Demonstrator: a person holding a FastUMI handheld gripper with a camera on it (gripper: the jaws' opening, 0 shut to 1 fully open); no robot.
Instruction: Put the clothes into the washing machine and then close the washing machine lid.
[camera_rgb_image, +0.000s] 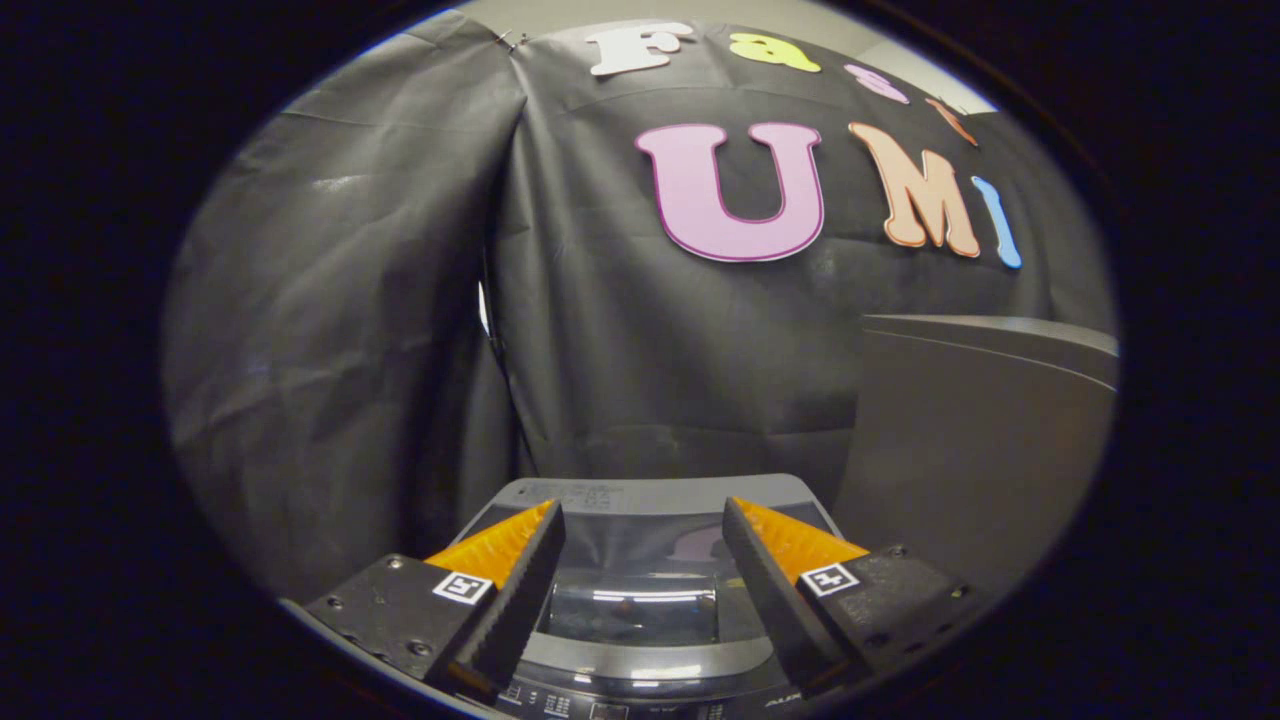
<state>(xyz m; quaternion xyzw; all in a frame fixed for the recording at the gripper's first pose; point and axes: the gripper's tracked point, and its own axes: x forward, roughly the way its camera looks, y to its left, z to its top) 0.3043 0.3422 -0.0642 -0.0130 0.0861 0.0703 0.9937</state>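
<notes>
A grey top-loading washing machine (640, 495) stands below and just ahead of my fingers, its dark glass lid (635, 600) lying flat and shut over the tub. Its control panel (640, 705) runs along the near edge under the fingers. My gripper (640, 520) hangs above the lid, open, with nothing between its fingers. The glass reflects light strips, and I cannot tell what is inside the tub.
A tall grey box-like unit (980, 430) rises to the right of the washing machine, higher than its top. Black cloth walls (340, 350) close in the space behind and to the left of the machine.
</notes>
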